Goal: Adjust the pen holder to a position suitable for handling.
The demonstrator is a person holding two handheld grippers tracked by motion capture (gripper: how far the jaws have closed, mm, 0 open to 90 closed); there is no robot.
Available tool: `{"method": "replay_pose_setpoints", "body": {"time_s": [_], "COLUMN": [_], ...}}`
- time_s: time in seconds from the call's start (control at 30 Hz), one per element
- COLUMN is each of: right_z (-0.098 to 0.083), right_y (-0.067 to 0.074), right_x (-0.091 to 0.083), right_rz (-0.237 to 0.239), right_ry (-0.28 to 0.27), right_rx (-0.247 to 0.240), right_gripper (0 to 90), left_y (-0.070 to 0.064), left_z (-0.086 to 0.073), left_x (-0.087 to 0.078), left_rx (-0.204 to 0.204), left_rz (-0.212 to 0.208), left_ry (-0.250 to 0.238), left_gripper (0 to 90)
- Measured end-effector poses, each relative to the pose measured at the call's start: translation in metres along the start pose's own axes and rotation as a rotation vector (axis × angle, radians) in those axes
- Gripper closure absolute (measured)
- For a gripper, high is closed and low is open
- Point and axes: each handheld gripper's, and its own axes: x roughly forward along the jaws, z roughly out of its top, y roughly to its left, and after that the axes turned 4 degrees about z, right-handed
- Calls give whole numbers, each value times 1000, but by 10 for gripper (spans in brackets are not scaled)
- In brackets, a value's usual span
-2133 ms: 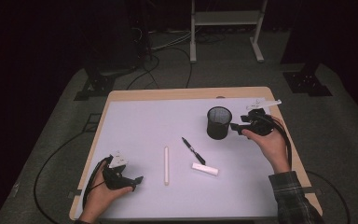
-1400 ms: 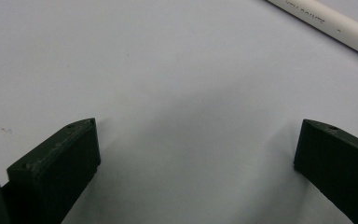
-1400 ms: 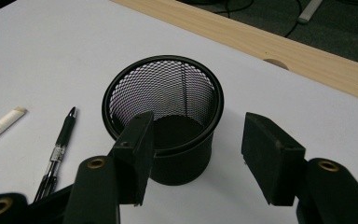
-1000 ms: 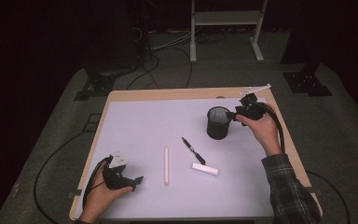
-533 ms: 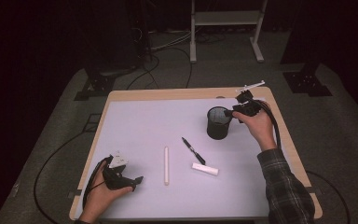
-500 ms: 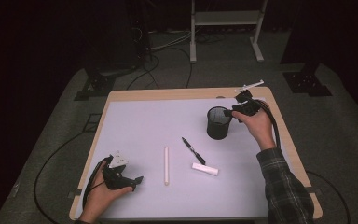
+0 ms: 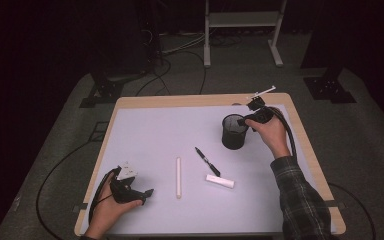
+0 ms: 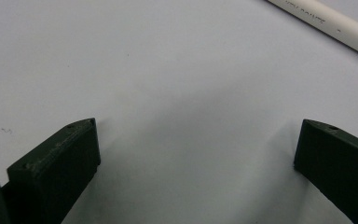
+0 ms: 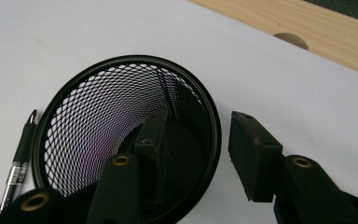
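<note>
A black mesh cup (image 7: 234,132) stands upright at the back right of the white mat. My right gripper (image 7: 247,120) reaches over its far right rim. In the right gripper view one jaw hangs inside the cup (image 9: 121,140) and the other outside, so the wall lies between them. The jaws of the right gripper (image 9: 199,119) have just been closing, and a thin gap still shows beside the outer pad. My left gripper (image 7: 147,192) rests open at the front left, nothing between the jaws of the left gripper (image 8: 196,135).
A black pen (image 7: 207,161) lies left of the cup, also seen as the pen (image 9: 18,158). A long white tube (image 7: 178,177), the tube (image 8: 326,23), and a short white cylinder (image 7: 220,181) lie mid-mat. The wooden table edge (image 7: 200,101) rims the mat. A metal stand (image 7: 240,30) is behind.
My right hand has shifted from the cup's right side up and over its back rim, dipping one jaw inside. The jaws look narrower. The left hand has stayed put.
</note>
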Motion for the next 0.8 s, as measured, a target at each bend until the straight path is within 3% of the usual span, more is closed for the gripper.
{"method": "replay_pose_setpoints", "body": {"time_s": [0.8], "right_z": [0], "right_y": [-2], "right_x": [13], "right_rz": [-5], "right_ry": [42], "right_rx": [9], "right_gripper": [744], "left_y": [0], "left_z": [0], "left_x": [0], "left_rx": [0], "left_rz": [0], "left_ry": [0], "left_gripper": [0]}}
